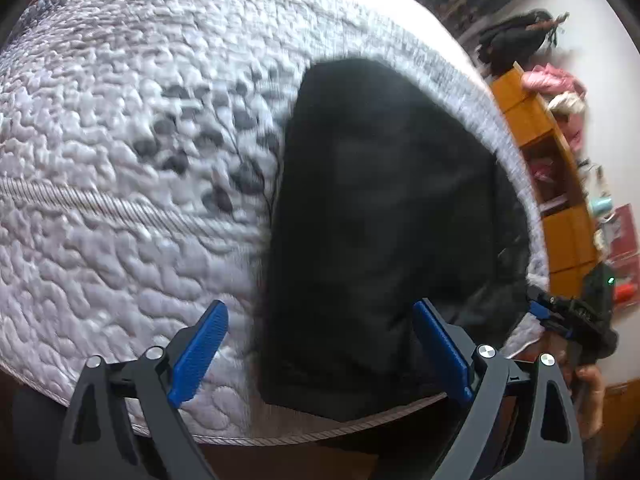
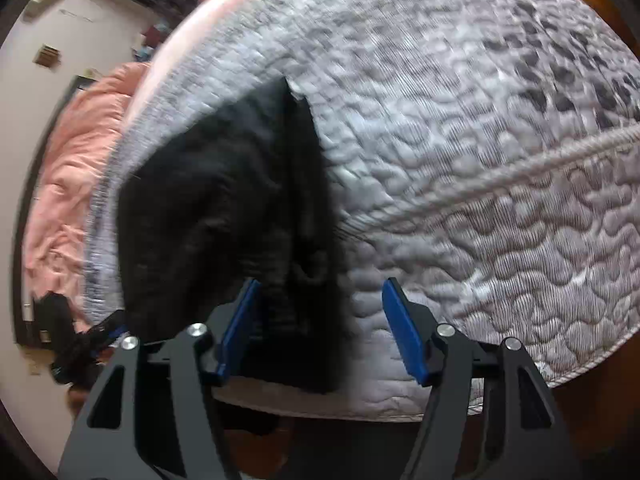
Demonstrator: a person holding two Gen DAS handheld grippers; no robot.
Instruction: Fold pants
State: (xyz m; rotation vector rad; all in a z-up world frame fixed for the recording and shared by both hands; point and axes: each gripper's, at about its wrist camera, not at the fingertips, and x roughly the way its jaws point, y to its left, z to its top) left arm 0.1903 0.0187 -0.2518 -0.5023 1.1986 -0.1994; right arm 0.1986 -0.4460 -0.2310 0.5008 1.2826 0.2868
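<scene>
Black pants [image 1: 384,216] lie folded into a compact dark slab on a quilted grey mattress [image 1: 120,160], near its front edge and right corner. My left gripper [image 1: 320,344] hovers over the slab's near end with its blue pads spread wide, touching nothing. The right gripper [image 1: 560,312] shows at the right, held by a hand [image 1: 588,384]. In the right wrist view the pants [image 2: 224,208] lie bunched, and the right gripper [image 2: 322,330] is open over their near edge, fabric between the pads but not pinched. The left gripper [image 2: 80,340] appears at the lower left.
An orange wooden shelf [image 1: 560,200] with clothes and small items stands past the mattress's right side. A pink blanket [image 2: 68,184] is heaped beyond the mattress corner. The mattress's front edge [image 2: 320,408] runs just under both grippers, with dark floor below.
</scene>
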